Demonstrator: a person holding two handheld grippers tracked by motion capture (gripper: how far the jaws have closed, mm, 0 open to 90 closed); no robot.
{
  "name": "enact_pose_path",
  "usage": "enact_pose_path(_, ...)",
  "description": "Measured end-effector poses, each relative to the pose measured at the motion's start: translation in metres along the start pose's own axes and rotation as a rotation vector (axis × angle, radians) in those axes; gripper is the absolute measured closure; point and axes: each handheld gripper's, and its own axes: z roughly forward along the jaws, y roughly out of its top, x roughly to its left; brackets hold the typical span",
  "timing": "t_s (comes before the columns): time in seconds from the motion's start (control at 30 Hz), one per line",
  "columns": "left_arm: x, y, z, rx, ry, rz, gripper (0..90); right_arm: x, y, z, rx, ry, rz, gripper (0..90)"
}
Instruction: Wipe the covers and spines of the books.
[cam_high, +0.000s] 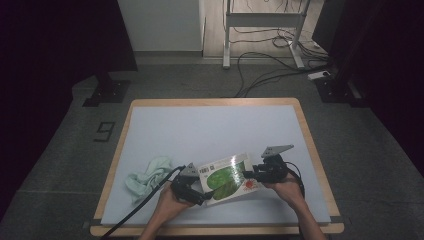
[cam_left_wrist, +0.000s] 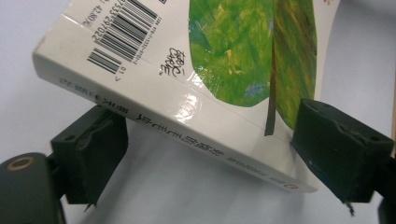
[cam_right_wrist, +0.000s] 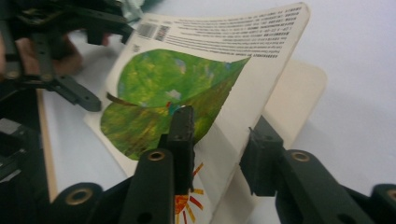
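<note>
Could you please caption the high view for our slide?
Two hand-held grippers lift a picture book beside a crumpled cloth.

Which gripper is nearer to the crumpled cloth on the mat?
Left. The left gripper sits just right of the light green cloth; the right gripper is beyond the picture book.

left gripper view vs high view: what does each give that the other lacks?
Left gripper view: close up on the picture book, it gives the barcode, the lettering along the spine and the black fingers of the left gripper.
High view: the pale green cloth left of the book, the table's wooden rim, the right gripper at the book's right edge, and the floor cables.
Both: the book's green leaf cover and the light-blue mat.
</note>
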Motion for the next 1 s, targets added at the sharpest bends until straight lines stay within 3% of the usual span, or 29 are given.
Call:
enact_pose_path(0.2, -0.008, -0.001, -0.004, -0.015, 0.016, 0.040, 19.0, -0.001, -0.005, 0.004, 0.014, -0.040, 0.007, 56.5)
enact_pose_path(0.37, -0.010, -0.002, -0.005, -0.025, 0.024, 0.038, 21.0, 0.003, -0.006, 0.007, 0.012, -0.069, -0.028, 48.4)
enact_pose_path(0.47, -0.011, -0.004, -0.006, -0.033, 0.024, 0.033, 23.0, 0.007, -0.004, 0.007, 0.016, -0.113, -0.051, 40.4)
enact_pose_path(0.63, -0.013, -0.007, -0.008, -0.047, 0.022, 0.031, 27.4, 0.007, -0.003, 0.009, 0.035, -0.168, -0.051, 32.5)
enact_pose_path(1.0, -0.012, -0.009, -0.010, -0.064, 0.006, 0.018, 31.7, -0.002, -0.010, 0.018, 0.045, -0.120, 0.010, 34.2)
